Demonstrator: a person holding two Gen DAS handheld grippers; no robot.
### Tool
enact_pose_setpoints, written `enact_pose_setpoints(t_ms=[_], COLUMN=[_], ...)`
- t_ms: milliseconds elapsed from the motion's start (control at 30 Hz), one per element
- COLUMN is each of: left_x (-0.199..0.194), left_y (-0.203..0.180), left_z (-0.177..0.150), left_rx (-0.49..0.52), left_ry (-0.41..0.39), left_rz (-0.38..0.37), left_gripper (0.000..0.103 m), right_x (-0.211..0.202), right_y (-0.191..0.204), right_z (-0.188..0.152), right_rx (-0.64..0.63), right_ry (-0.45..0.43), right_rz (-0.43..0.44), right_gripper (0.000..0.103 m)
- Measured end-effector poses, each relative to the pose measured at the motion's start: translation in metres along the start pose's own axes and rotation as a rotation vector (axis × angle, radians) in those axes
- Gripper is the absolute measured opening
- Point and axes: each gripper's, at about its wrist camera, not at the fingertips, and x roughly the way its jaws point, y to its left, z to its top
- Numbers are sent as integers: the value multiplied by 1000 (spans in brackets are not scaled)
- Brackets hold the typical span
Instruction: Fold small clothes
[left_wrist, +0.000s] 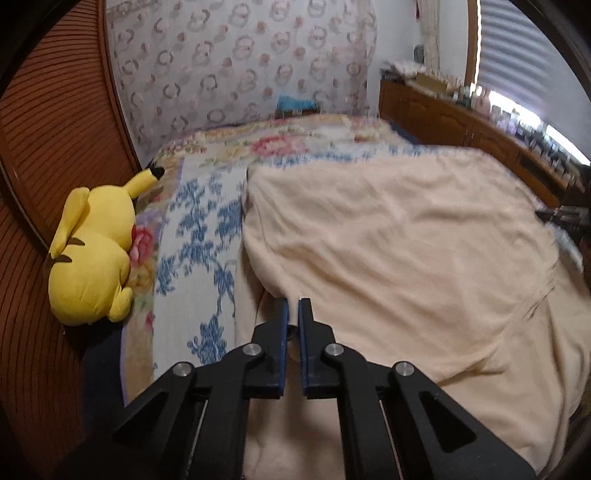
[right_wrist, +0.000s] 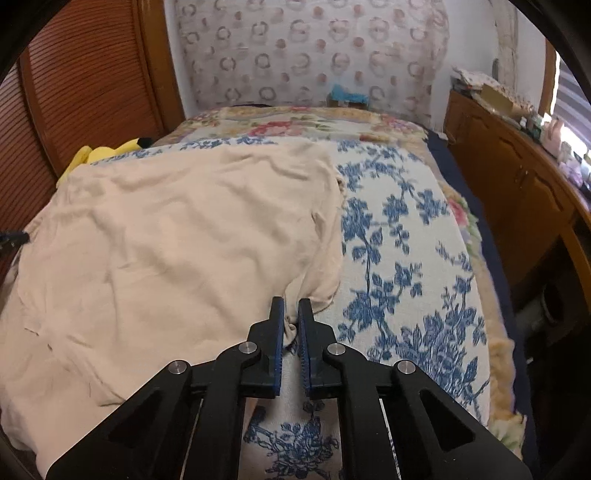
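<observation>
With the left hand-held gripper (left_wrist: 292, 308) and right hand-held gripper (right_wrist: 291, 308) each clamped on a near corner of the cream garment (right_wrist: 177, 236) spread ahead on the bed (right_wrist: 406, 236), lift both evenly, keeping the edge taut.

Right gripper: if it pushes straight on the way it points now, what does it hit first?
The right gripper is already shut on a corner of the cream garment. Going straight on, it would likely press that bunched cloth into the blue floral bedcover beneath.
</observation>
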Motion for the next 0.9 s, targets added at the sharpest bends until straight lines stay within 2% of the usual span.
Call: enact_pose_setpoints(t_ms=[267,433,700,900], left_x=[-46,-84,-144,-169], left_y=[-10,-5,11,30], left_z=[19,23,-4,-40], left_rx=[1,-29,-69,-103], left_ry=[-110,-182,-252,-224], left_rz=[-33,-68,-73,-45], left_gripper=[1,1,1,1], right_x=[-48,-88,-162,-200], right_y=[12,22,50,64], right_z=[21,30,19,-10], right_rx=[-32,-51,-128,-176], right_ry=[-113,-157,-177,-131], right_rz=[34,90,138,153], right_gripper=[3,3,3,3])
